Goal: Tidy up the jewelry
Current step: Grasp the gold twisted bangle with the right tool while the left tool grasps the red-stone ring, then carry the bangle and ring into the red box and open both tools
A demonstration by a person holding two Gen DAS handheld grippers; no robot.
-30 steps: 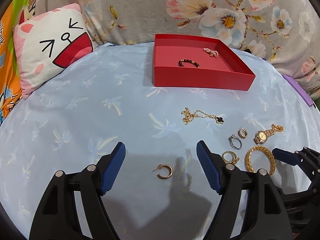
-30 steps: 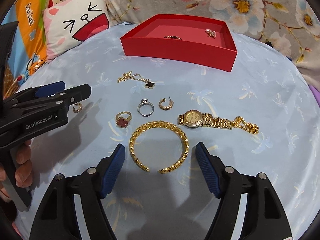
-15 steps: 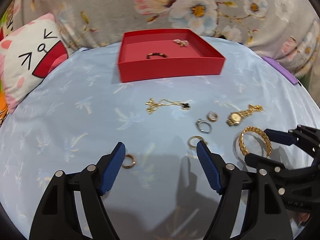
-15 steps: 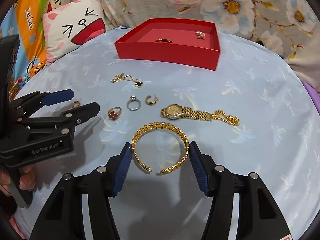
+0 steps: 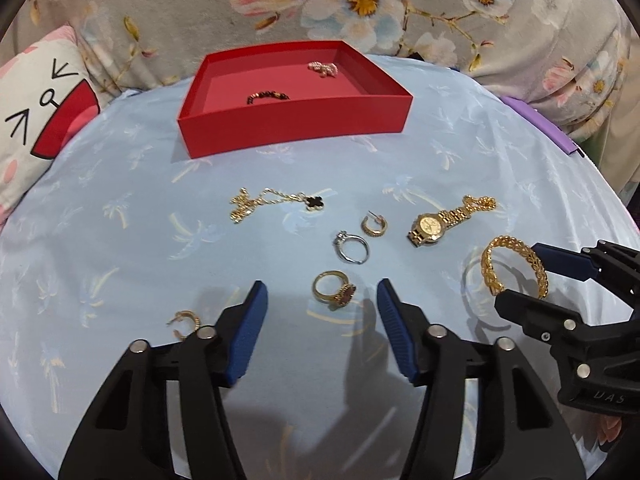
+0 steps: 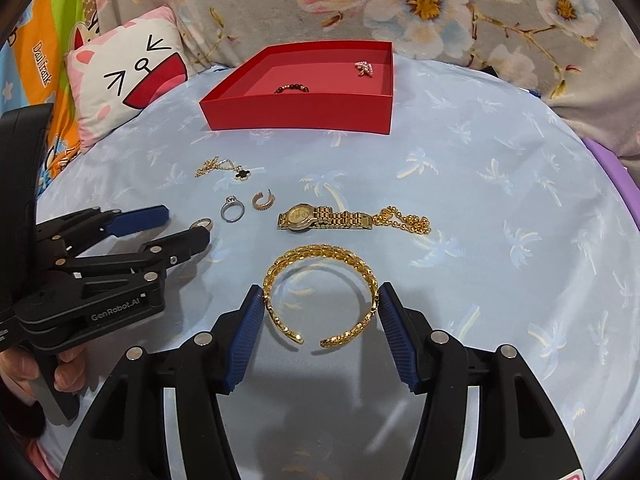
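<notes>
A gold cuff bangle (image 6: 320, 292) lies on the blue cloth between the pads of my right gripper (image 6: 320, 300); the jaws stand right at its sides, and I cannot tell if they press it. It also shows in the left wrist view (image 5: 514, 266). My left gripper (image 5: 322, 300) is open, with a gold ring with a red stone (image 5: 334, 292) between its fingers. A red box (image 5: 294, 120) at the back holds a beaded bracelet (image 5: 267, 97) and a small pink piece (image 5: 322, 68).
On the cloth lie a gold watch (image 6: 320, 218), a silver ring (image 5: 352, 247), a hoop earring (image 5: 374, 226), a clover necklace (image 5: 276, 202) and another hoop earring (image 5: 186, 322) left of my left gripper. A cat cushion (image 6: 128, 76) sits at the back left.
My left gripper moved right, from around the hoop earring to around the red-stone ring. My right gripper moved forward and its jaws narrowed onto the sides of the bangle.
</notes>
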